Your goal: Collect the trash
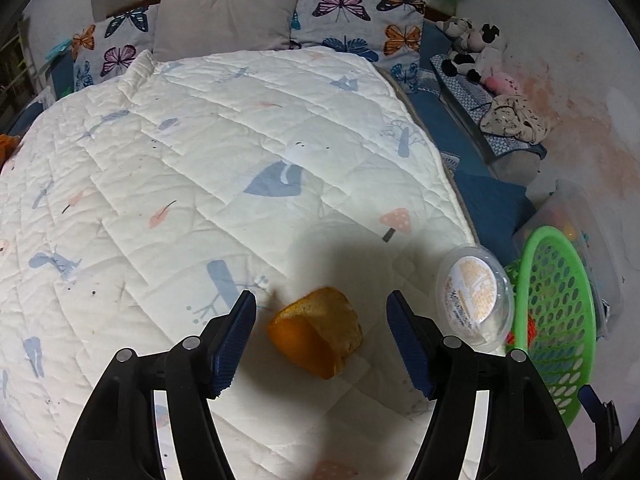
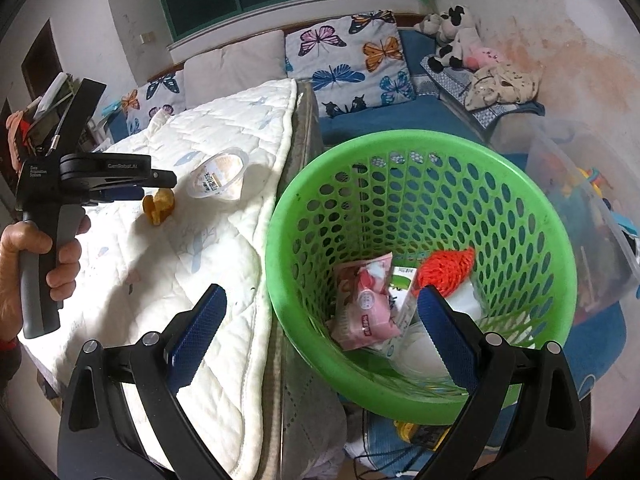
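Note:
A piece of orange peel [image 1: 316, 332] lies on the white quilt [image 1: 200, 168] near the bed's edge. My left gripper [image 1: 321, 300] is open, one finger on each side of the peel, with clear gaps to both pads. A clear plastic cup [image 1: 474, 300] lies on its side to the right of the peel. In the right wrist view the peel [image 2: 159, 204] and cup [image 2: 218, 182] sit by the left gripper [image 2: 158, 188]. My right gripper [image 2: 320, 294] stands open across the near wall of the green basket [image 2: 400, 140]; one finger is inside. The basket holds a pink wrapper [image 2: 366, 304] and red netting [image 2: 444, 272].
Butterfly pillows [image 1: 352, 20] and a grey pillow [image 1: 224, 16] line the headboard. Plush toys [image 1: 472, 48] and folded cloth sit on the blue strip along the wall. A clear storage box [image 2: 580, 208] stands behind the basket. A hand [image 2: 36, 248] grips the left tool.

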{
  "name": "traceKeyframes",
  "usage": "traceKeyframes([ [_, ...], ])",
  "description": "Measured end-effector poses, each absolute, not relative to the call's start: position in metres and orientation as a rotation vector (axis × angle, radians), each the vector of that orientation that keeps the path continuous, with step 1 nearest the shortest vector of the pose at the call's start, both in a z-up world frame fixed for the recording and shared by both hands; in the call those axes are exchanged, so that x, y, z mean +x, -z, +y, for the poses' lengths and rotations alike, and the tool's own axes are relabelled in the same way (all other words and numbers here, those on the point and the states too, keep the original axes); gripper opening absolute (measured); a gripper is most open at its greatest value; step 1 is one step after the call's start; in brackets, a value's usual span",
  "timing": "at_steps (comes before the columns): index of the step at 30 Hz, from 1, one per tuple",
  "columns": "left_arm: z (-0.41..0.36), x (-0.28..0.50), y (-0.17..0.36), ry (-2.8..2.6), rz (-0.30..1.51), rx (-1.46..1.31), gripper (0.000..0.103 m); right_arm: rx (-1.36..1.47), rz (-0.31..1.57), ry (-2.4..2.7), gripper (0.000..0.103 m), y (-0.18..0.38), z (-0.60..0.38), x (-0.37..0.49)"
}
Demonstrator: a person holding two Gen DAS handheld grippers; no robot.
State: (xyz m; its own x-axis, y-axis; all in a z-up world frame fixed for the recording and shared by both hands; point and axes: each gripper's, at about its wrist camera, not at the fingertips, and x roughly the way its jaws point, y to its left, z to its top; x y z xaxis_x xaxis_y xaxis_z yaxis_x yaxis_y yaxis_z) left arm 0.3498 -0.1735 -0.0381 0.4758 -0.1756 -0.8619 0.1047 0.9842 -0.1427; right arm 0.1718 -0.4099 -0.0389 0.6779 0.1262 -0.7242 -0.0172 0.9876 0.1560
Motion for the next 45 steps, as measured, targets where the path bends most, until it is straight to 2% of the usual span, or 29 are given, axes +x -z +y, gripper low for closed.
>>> traceKeyframes([
  [3,-0.173,0.351,0.041,0.162,1.075,-0.066,0.069,0.147,0.826,-0.086,0.096,0.042,-0.409,0.173],
  [13,-0.173,0.357,0.057,0.166,1.113,-0.109,0.069,0.139,0.84,-0.1,0.096,0.046,-0.403,0.179],
  [21,-0.161,0.357,0.052,0.207,1.097,-0.121,0.04,0.115,0.848,-0.126,0.096,0.047,-0.386,0.19],
  [26,-0.151,0.349,0.039,0.236,1.065,-0.113,0.034,0.089,0.841,-0.151,0.096,0.044,-0.367,0.202],
  [45,-0.105,0.337,0.019,0.285,1.041,-0.153,0.029,-0.001,0.845,-0.179,0.091,0.047,-0.307,0.29],
])
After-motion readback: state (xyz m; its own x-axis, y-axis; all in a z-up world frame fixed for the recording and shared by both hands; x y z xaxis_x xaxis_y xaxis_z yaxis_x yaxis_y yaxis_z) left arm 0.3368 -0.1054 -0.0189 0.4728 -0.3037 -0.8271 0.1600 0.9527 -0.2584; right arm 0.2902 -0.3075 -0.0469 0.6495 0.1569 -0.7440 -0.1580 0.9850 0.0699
